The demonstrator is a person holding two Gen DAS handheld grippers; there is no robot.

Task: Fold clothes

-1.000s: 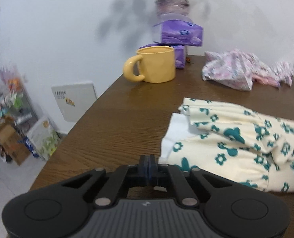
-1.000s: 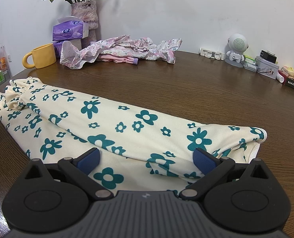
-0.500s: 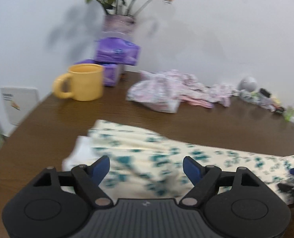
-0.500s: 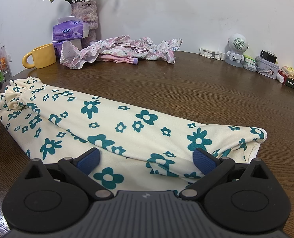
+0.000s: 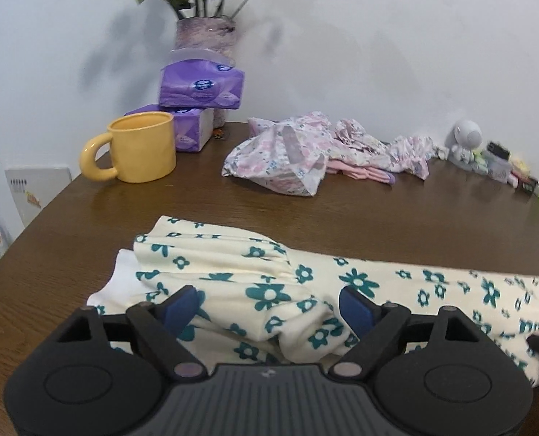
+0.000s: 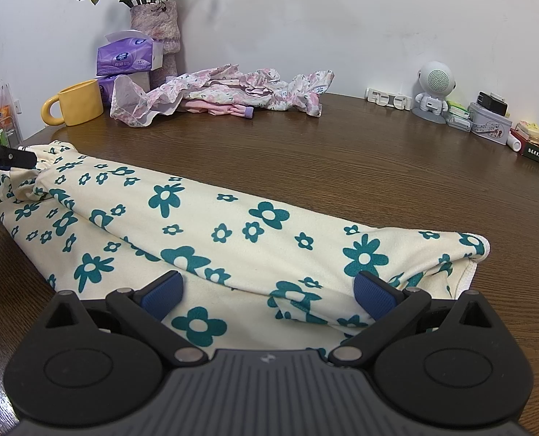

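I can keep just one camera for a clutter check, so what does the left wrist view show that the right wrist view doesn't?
Only the left wrist view: a white panel beyond the table's left edge.

Only the right wrist view: a white power strip, a round tin and a black charger.

Both: the teal-flowered garment between open tongs, yellow mug, purple tissue packs, vase, pink floral clothes, robot figurine.

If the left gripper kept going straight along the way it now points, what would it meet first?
Most likely the cream floral garment: the left gripper is open, tilted downward, with gathered cloth lying between and just ahead of its fingers. Exact depth is unclear.
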